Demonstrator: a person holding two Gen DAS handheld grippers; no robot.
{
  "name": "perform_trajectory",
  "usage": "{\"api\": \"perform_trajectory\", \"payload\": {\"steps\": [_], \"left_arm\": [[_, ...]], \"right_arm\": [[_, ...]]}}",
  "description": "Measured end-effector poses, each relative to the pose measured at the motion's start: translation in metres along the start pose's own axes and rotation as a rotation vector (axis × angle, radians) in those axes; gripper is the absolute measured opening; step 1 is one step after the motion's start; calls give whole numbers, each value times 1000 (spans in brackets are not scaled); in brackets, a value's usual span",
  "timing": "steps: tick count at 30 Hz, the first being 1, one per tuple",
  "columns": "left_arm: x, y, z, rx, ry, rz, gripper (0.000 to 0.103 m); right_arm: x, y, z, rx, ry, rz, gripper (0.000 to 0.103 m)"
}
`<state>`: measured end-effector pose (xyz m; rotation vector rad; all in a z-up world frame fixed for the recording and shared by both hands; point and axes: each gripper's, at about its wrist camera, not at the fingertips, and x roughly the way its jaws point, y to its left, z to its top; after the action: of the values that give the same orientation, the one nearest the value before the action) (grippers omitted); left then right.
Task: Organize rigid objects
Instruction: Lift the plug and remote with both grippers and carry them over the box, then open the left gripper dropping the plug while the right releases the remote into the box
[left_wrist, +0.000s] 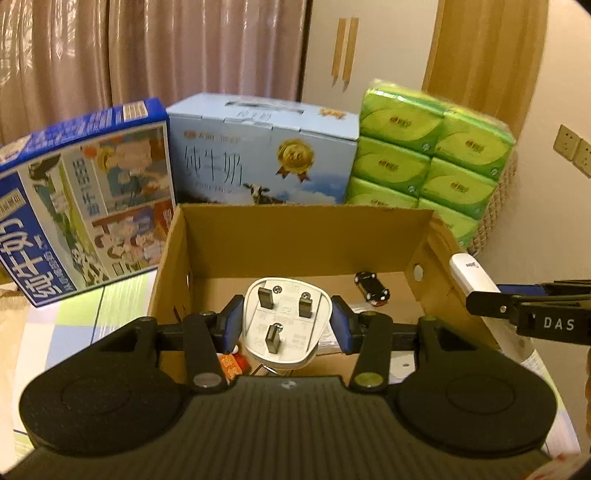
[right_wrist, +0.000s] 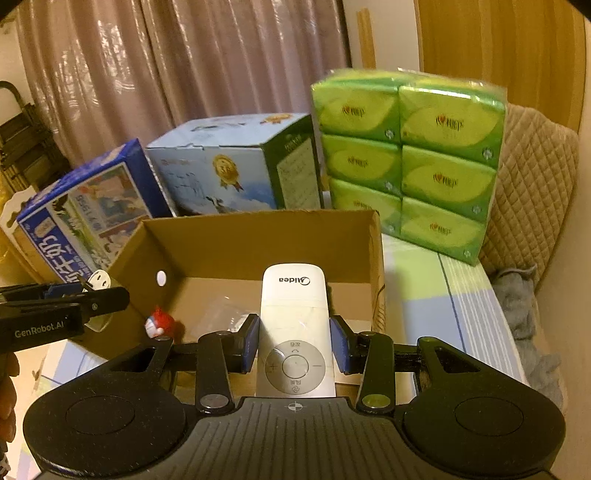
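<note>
Where the plug (left_wrist: 284, 321) sits, box (left_wrist: 306, 236) contents stay hidden.

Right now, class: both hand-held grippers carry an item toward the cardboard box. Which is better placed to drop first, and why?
Probably the left hand-held gripper: its white plug hangs above the cardboard box floor, while the right hand-held gripper holds the remote at the box's near edge.

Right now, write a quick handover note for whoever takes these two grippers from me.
Left tongs: shut on the white plug, above the cardboard box.
Right tongs: shut on the white remote, also above the box.
Already in the box: toy car, small red toy.
Left to do: probably set plug and remote inside.
</note>
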<state>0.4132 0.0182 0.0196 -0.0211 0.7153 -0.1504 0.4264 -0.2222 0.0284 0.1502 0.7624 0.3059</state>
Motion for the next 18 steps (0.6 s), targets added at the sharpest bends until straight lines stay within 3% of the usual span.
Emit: {"api": "perform_trajectory", "payload": {"steps": [7, 9, 12, 18], "left_arm": [[24, 6, -6, -47, 38, 4, 46], [24, 8, -6, -65, 19, -5, 69], [18, 7, -5, -51, -21, 4, 69], [11, 8, -3, -43, -29, 18, 69]], "right_arm": [[13, -2, -5, 10, 9, -3, 37], [15, -1, -5, 8, 11, -3, 37], [16, -2, -6, 9, 11, -3, 38], [18, -8, -7, 19, 11, -11, 38]]}}
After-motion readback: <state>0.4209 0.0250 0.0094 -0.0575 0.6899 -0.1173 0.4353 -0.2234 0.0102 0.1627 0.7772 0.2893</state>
